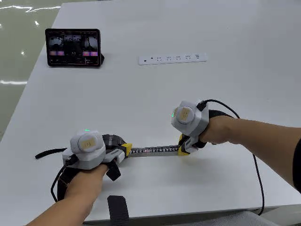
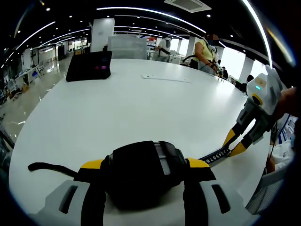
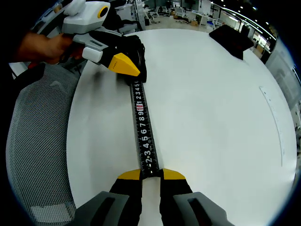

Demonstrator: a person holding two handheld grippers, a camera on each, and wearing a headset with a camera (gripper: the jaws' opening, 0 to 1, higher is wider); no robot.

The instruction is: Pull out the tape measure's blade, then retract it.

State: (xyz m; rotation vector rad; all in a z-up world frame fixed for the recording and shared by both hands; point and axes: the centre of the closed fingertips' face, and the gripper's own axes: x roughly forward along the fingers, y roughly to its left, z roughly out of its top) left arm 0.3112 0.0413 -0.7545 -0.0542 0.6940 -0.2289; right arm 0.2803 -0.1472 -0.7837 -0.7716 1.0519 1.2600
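Pinching the blade (image 3: 142, 132) tip in narrowly closed jaws, the right gripper (image 3: 150, 175) holds it taut across the white table (image 1: 141, 94), while the left gripper (image 2: 146, 164) clamps the tape measure's black case (image 2: 136, 183) near the table's front edge. If that thin pinch slips, the spring could whip the blade home; a loose grip on the case would let it skid.

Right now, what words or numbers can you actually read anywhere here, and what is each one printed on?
"2 3 4 5 6 7 8 9", a red-marked figure too small to read, then "2 3 4 5": on the tape measure's blade, counted from the right gripper toward the case.
Screen of the tablet: too small to read.
Markings on the power strip: too small to read.
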